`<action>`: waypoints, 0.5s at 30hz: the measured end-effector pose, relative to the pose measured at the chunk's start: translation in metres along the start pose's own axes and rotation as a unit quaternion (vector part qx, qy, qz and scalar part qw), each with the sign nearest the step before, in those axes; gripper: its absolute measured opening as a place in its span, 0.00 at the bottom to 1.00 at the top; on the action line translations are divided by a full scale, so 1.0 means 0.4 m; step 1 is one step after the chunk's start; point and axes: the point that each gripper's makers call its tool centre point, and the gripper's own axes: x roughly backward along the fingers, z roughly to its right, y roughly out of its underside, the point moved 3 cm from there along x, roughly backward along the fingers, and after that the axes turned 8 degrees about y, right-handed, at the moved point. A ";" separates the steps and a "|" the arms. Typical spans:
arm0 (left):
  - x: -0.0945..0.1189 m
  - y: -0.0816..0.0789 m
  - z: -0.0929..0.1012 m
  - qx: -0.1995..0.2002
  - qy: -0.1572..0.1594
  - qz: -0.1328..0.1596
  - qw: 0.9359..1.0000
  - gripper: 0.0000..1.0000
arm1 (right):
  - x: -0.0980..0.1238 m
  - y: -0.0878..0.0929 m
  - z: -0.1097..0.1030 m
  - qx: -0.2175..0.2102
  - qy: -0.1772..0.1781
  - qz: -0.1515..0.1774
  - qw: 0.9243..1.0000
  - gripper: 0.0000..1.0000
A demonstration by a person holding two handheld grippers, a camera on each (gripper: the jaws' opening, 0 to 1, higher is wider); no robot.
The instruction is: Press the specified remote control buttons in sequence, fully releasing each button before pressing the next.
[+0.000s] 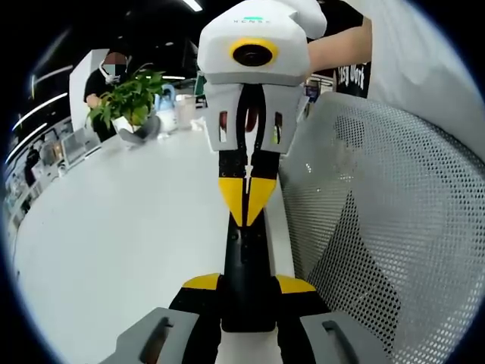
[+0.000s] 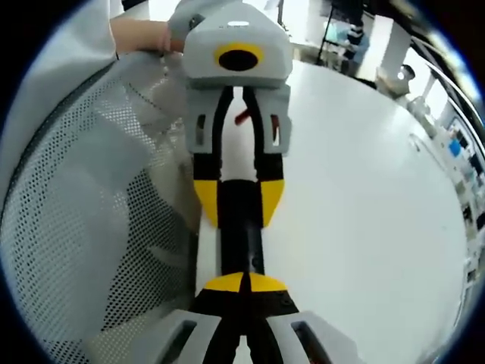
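We see the black remote control (image 1: pixel 248 262) held over the white table (image 1: pixel 114 227), its near end clamped in the left gripper (image 1: pixel 248 287), while the right gripper (image 2: pixel 244 283) presses it with clenched jaws.

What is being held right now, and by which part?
The left gripper clamps the black remote by its long edges, near one end; the right gripper, shut, seems only to touch its face.
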 end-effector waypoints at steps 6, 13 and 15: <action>0.000 0.000 0.000 0.000 0.000 0.000 1.000 0.26 | 0.001 0.000 -0.002 0.004 -0.005 -0.005 1.000 0.00; 0.000 0.000 0.000 0.001 0.000 0.000 1.000 0.26 | 0.003 0.004 0.001 0.010 0.000 -0.012 1.000 0.03; 0.000 -0.001 0.001 0.001 0.000 -0.001 1.000 0.26 | 0.003 0.006 0.001 0.012 -0.003 -0.014 1.000 0.03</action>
